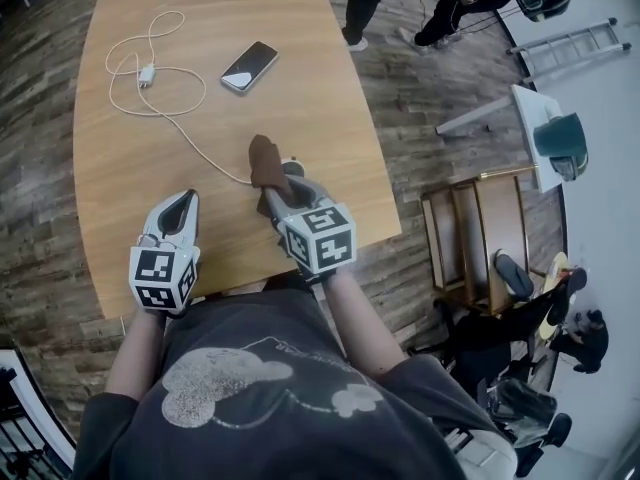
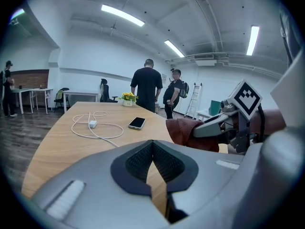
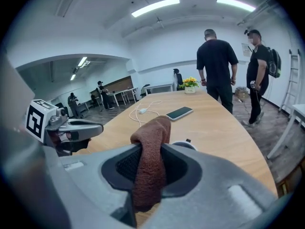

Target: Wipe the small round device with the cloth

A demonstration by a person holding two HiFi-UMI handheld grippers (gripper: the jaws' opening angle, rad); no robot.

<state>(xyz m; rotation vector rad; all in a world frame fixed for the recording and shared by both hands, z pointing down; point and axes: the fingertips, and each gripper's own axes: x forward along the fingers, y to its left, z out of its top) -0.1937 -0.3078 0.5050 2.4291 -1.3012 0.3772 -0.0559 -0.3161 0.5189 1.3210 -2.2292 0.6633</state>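
**Cloth gripped, device just ahead**
Head view: the right tool (image 1: 273,192) pinches the brown cloth (image 1: 264,158) beside the small round device (image 1: 294,166) on the desk (image 1: 200,78). Left gripper view: the left tool (image 2: 152,146) is closed and empty. Right gripper view: the device peeks out behind the cloth (lower gently, rub in small circles).

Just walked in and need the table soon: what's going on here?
A person works at the wooden table with a gripper in each hand. The right gripper is shut on a brown cloth, held at the small round device near the table's edge; contact is unclear. The left gripper, shut and empty, hangs over the table beside it.
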